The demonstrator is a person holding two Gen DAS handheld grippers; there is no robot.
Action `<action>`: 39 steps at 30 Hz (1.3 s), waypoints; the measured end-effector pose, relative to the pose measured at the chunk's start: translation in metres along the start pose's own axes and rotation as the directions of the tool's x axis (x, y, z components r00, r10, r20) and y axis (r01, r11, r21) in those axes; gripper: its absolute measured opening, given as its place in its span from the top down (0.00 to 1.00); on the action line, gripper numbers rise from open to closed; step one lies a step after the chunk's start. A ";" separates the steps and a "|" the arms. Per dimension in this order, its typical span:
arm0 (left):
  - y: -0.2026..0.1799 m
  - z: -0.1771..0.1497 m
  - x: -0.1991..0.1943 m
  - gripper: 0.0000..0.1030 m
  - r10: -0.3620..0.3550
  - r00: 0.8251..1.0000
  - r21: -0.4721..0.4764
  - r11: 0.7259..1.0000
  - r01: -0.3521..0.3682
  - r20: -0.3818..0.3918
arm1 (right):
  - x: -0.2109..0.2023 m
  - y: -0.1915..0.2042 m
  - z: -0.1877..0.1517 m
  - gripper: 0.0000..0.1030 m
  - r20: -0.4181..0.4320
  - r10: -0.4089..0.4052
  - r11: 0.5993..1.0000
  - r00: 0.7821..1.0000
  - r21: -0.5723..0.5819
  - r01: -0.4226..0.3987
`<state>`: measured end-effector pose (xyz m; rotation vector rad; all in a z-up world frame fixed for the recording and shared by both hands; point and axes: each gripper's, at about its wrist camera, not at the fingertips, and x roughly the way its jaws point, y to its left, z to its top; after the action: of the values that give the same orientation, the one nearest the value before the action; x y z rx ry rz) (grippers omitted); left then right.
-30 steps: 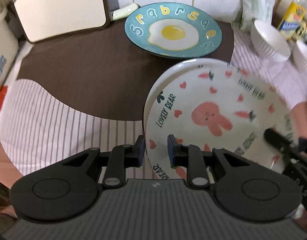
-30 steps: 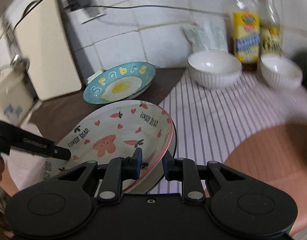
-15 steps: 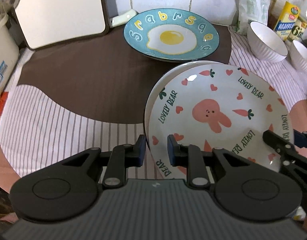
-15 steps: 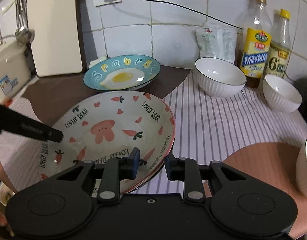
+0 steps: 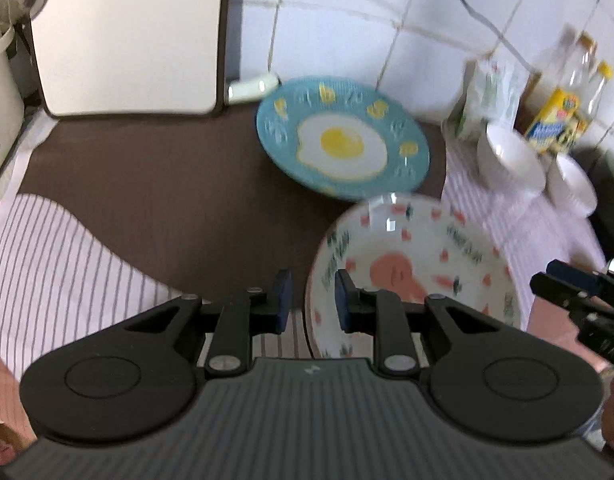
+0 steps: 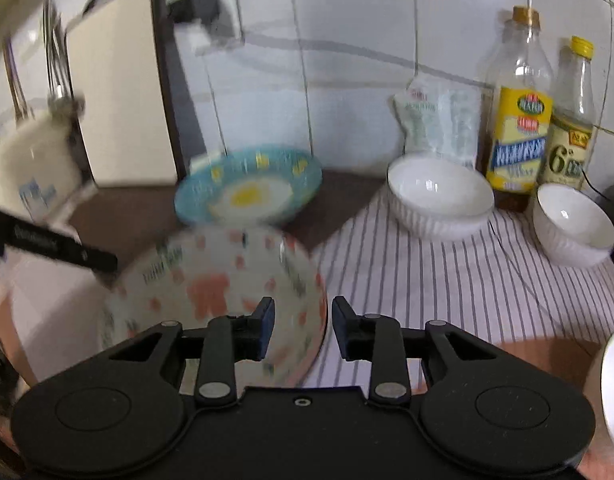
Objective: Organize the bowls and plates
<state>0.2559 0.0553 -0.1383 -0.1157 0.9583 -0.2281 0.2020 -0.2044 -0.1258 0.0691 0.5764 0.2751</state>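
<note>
Plates number two in clear view: a blue fried-egg plate (image 5: pixel 343 138) at the back of the worktop (image 5: pixel 155 200), near the tiled wall, and a white rabbit plate (image 5: pixel 419 268) in front of it. Whether another plate lies under the rabbit one is hard to tell. White bowls number two, a larger bowl (image 6: pixel 441 198) and a smaller bowl (image 6: pixel 573 224), side by side on the striped cloth (image 6: pixel 427 280) before two bottles (image 6: pixel 519 128). A white curved edge (image 6: pixel 613 380) is cut off at the right border. The left gripper (image 5: pixel 310 300) has its jaws apart, straddling the rabbit plate's rim. The right gripper (image 6: pixel 299 326) also has its jaws apart, either side of the opposite rim. Motion blur smears the plate lettering.
</note>
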 end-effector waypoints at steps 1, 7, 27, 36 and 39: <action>0.003 0.006 -0.001 0.78 -0.016 1.000 -0.007 1.000 0.016 0.003 | 0.000 -0.003 0.008 0.57 0.017 0.028 1.000 0.999 0.011 -0.028; 0.018 0.039 -0.004 0.64 -0.082 0.996 -0.058 0.995 0.084 0.045 | 0.026 -0.007 0.047 0.38 0.068 0.113 0.992 0.991 0.040 -0.116; 0.050 0.093 0.117 0.50 0.025 0.993 -0.018 1.000 -0.023 0.113 | 0.182 -0.024 0.074 0.32 -0.151 0.096 0.972 0.984 0.228 -0.060; 0.054 0.094 0.146 0.70 -0.028 1.000 -0.019 0.999 0.028 0.005 | 0.197 -0.034 0.072 0.51 -0.161 0.136 0.958 0.978 0.274 -0.088; 0.061 0.094 0.149 0.82 -0.088 0.996 -0.083 0.993 0.088 0.001 | 0.201 -0.033 0.073 0.72 -0.165 0.154 0.957 0.974 0.270 -0.105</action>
<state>0.4241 0.0779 -0.2158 -0.2341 0.9665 -0.2699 0.4112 -0.1802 -0.1758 0.3392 0.7918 0.3350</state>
